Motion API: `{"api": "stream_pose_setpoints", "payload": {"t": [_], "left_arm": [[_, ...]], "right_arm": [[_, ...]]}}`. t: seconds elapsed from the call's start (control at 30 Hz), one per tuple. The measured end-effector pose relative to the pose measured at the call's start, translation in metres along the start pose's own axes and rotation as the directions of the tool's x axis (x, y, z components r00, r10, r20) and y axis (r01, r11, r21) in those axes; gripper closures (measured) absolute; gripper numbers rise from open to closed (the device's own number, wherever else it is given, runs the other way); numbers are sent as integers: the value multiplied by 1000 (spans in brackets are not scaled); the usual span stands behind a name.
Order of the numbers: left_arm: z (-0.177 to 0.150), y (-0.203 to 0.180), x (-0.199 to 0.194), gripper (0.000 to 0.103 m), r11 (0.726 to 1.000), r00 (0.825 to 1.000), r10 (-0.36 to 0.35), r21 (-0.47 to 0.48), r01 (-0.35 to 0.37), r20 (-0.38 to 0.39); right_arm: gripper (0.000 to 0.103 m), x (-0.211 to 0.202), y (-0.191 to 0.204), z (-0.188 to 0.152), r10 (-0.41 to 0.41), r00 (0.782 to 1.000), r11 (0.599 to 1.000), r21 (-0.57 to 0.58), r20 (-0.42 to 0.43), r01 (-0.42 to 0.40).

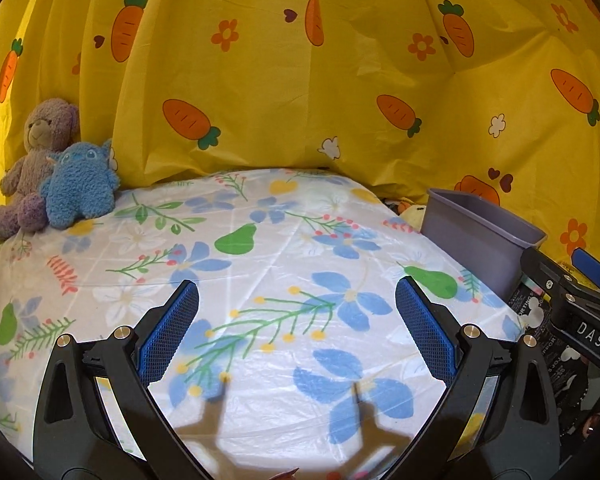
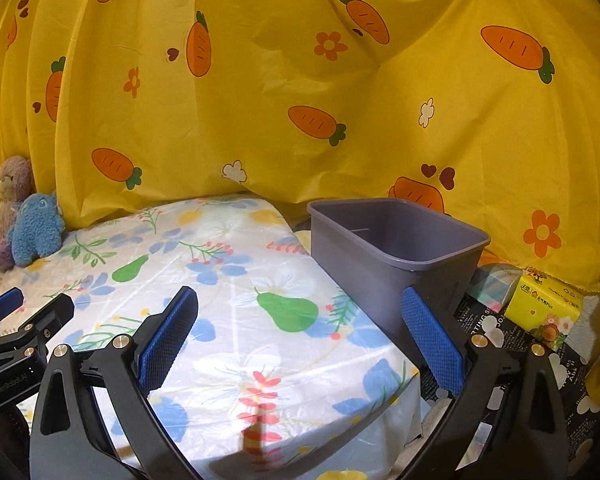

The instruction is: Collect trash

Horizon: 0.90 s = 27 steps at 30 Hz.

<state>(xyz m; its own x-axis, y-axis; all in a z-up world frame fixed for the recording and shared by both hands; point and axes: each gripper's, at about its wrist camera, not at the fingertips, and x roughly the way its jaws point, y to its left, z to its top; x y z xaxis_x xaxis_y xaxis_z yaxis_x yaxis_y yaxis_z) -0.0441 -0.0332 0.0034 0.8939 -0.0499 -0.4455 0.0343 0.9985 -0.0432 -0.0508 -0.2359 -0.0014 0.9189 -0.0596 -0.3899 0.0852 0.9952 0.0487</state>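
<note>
Standing off the right end of the bench (image 2: 260,360), the grey-purple rectangular plastic bin (image 2: 396,256) is open-topped; the part of its inside that shows holds nothing, and its floor is hidden. No trash is visible on the floral plastic cover over the bench. The left gripper (image 1: 296,320) hangs above the cover with its jaws spread wide and nothing between them; the right gripper (image 2: 300,328) is likewise released, one blue pad in front of the bin's wall. Two plush toys sit at the far left corner: one mauve teddy bear (image 1: 32,160) and one blue furry creature (image 1: 80,184). One yellow tissue pack (image 2: 544,304) lies right of the bin. A yellow carrot-print curtain (image 1: 300,80) hangs behind.
</note>
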Motion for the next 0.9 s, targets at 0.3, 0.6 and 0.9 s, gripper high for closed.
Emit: {"api": "stream_pose_setpoints", "payload": {"t": [0.3,0.6,0.9], "left_arm": [[-8,15,-17,6,998,999,41,-38,-41,11],[-10,18,-27,6,997,998,58,-50,-57,30],[-10,19,-28,6,997,998,55,-52,-54,31]], "right_arm": [[6,-10,18,-11,57,998,998,-23,5,-57],[6,-11,23,-13,77,997,997,-27,7,-76],[6,-14,25,-13,81,997,996,-29,13,-81]]}}
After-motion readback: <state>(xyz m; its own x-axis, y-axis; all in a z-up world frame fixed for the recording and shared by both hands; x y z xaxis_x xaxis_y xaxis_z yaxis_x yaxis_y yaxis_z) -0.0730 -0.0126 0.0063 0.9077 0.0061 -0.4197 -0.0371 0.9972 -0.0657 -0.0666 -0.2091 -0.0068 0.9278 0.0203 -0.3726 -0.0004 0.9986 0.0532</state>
